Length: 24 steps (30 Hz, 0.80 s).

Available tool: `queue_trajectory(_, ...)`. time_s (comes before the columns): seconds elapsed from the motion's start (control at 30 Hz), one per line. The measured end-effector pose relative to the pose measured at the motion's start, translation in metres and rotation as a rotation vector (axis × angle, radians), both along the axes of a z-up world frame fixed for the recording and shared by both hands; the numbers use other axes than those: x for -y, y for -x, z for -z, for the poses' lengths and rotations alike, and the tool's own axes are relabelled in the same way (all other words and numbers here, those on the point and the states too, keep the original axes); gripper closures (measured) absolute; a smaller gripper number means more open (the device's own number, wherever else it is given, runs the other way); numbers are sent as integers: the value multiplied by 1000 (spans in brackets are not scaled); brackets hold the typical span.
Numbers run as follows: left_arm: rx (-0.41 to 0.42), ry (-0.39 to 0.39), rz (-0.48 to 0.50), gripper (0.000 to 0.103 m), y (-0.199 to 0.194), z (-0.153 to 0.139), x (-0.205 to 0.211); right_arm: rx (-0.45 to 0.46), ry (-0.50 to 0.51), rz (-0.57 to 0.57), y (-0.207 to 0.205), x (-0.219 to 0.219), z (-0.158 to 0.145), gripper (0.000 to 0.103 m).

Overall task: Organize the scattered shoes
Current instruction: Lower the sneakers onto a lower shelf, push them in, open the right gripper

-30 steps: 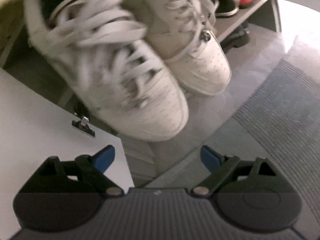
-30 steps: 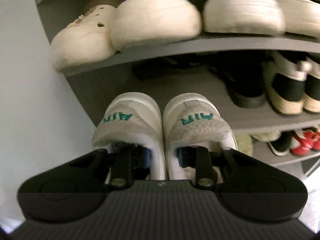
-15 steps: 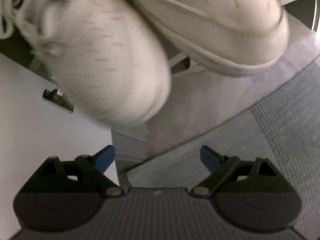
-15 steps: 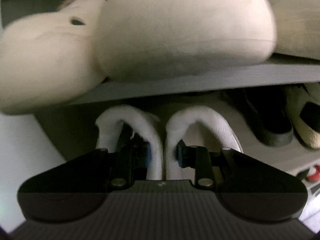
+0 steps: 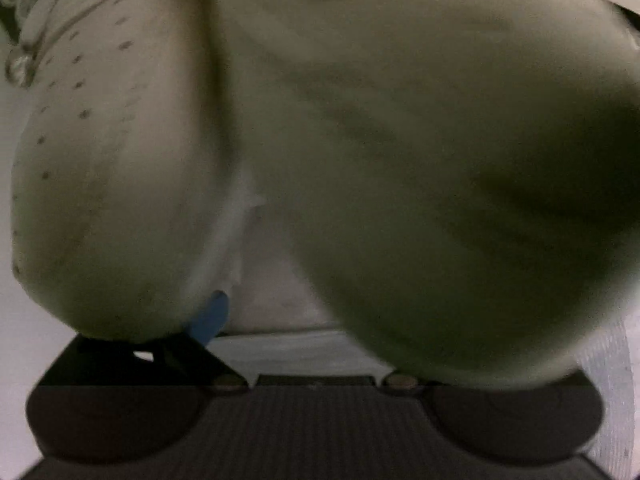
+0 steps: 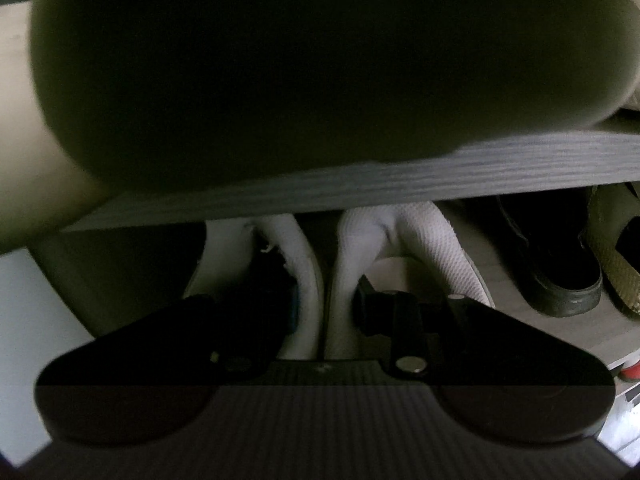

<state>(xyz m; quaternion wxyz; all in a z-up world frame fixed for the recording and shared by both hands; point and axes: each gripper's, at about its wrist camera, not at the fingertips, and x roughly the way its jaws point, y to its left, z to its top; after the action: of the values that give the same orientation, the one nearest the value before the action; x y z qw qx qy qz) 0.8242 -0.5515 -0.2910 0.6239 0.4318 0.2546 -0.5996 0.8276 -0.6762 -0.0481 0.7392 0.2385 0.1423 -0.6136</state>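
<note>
1. My right gripper [image 6: 326, 312] reaches under the grey shelf board [image 6: 360, 184] of the shoe rack, and its two fingers sit inside a pair of white sneakers [image 6: 404, 236], one finger in each shoe.
2. The fingers pinch the two inner heel walls of the pair between them. The jaws have just been opening a little, but the shoe walls are between them and I see the pads close against the fabric.
3. The white sneakers stand side by side on the lower shelf, heels toward me, toes going into the dark under the board.
4. Just right of the pair a black shoe [image 6: 556, 264] stands on the same shelf, and beside it a tan shoe [image 6: 612, 248] at the picture edge.
5. On the board above, a big pale shoe toe [image 6: 192, 60] fills the top of the view, very near to my camera.
6. My left gripper [image 5: 320, 344] is spread wide and holds nothing; only its one blue fingertip [image 5: 210, 318] shows.
7. Two white leather sneakers [image 5: 108, 184] fill the left view, toes toward me and blurred. The left one covers part of my left finger; if it touches, I cannot tell.
</note>
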Motion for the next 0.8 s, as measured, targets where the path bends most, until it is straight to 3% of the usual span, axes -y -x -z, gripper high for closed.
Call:
queue_trajectory(0.1, -38, 39, 23, 12, 5, -9, -14, 1, -3, 5, -3, -2, -2, 71)
queue_trajectory(0.2, -97, 59, -56, 18, -6, -23, -17, -3, 0, 2, -6, -5, -4, 69)
queue_trajectory(0.3, -104, 47, -75, 20, -10, -29, -20, 26, 3, -5, -2, -6, -5, 67)
queue_trajectory(0.57, -116, 67, -54, 25, -13, -44, -42, -1, 8, -50, -9, -15, -11, 64)
queue_trajectory(0.6, -120, 75, -53, 25, -13, -47, -45, -11, 12, -53, -10, -17, -13, 61)
queue_trajectory(0.67, -117, 92, -44, 25, -13, -52, -52, -44, 37, -56, -15, -25, -17, 42)
queue_trajectory(0.7, -107, 101, -35, 25, -12, -55, -55, -68, 63, -55, -18, -32, -20, 18)
queue_trajectory(0.73, -96, 109, -26, 25, -11, -57, -59, -91, 90, -54, -21, -39, -23, 10)
queue_trajectory(0.8, -84, 119, -4, 25, -15, -62, -58, -112, 121, -85, -26, -50, -30, 9)
